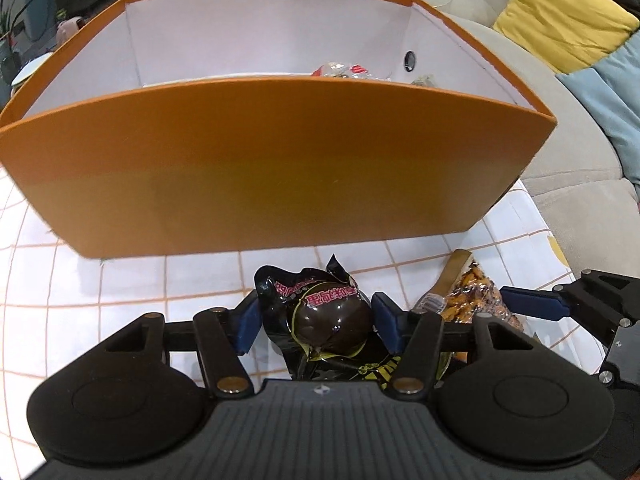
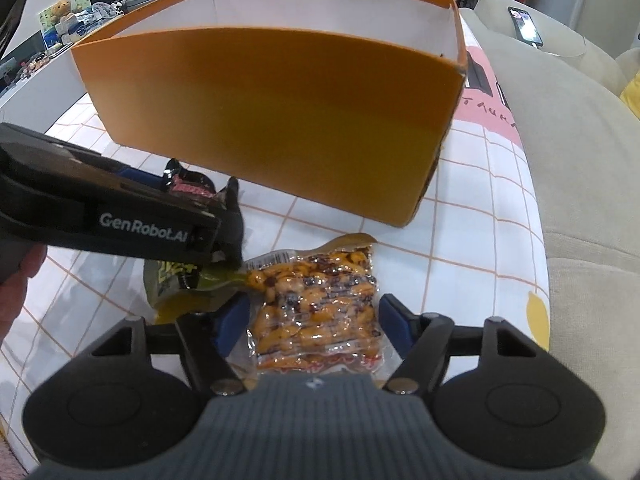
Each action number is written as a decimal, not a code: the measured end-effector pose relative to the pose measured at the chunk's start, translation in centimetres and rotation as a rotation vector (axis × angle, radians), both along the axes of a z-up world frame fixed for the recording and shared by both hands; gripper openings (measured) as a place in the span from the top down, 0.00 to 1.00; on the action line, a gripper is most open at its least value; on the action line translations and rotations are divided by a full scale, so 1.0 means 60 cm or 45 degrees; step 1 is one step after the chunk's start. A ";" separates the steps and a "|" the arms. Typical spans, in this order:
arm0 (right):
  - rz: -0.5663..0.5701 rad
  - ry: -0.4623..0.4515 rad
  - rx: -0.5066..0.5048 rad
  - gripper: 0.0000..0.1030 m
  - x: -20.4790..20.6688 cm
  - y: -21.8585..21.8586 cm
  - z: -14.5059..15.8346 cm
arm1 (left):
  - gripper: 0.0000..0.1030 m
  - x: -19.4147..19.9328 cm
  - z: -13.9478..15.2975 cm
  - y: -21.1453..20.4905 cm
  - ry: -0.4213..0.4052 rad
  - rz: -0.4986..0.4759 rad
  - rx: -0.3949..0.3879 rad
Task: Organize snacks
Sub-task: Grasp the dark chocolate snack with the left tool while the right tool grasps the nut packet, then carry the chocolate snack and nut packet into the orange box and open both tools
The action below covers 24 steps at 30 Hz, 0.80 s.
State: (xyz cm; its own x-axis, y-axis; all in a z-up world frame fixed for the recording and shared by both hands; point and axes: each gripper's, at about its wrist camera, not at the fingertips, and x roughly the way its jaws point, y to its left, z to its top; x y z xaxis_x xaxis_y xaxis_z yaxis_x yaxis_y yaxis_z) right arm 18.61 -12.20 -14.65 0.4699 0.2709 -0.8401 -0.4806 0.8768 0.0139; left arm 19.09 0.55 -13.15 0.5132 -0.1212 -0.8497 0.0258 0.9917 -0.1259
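Note:
A tall orange box with white inner walls stands on the checked tablecloth, with several snack packets at its bottom. In front of it lies a black packet holding a dark egg; my left gripper is shut on it, blue pads against both sides. To its right a clear vacuum packet of orange spicy peanuts lies flat. My right gripper stands open astride it, one pad beside each long edge.
An olive-yellow packet lies under the left gripper. The white cloth with orange grid lines ends at a beige sofa on the right, which bears a yellow cushion and a phone. A hand shows at the left edge.

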 end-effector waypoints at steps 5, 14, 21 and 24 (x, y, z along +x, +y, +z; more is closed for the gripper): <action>-0.002 -0.002 -0.006 0.37 -0.004 -0.001 0.004 | 0.36 -0.010 0.014 0.013 -0.008 0.015 -0.010; -0.021 -0.048 0.007 0.41 -0.020 -0.002 0.029 | 0.36 -0.048 0.055 0.022 -0.047 0.013 0.027; -0.043 -0.141 0.044 0.41 -0.054 -0.010 0.075 | 0.36 -0.083 0.097 0.026 -0.087 0.024 0.036; -0.045 -0.196 0.065 0.41 -0.070 -0.011 0.101 | 0.36 -0.096 0.113 0.024 -0.119 0.029 0.041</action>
State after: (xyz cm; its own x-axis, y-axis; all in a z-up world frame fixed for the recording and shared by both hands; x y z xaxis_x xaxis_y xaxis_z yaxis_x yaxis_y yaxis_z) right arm 14.40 -12.87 -8.61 0.6020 0.2924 -0.7431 -0.4494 0.8932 -0.0126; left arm 13.34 2.01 -6.34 0.5929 -0.0820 -0.8011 0.0135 0.9957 -0.0919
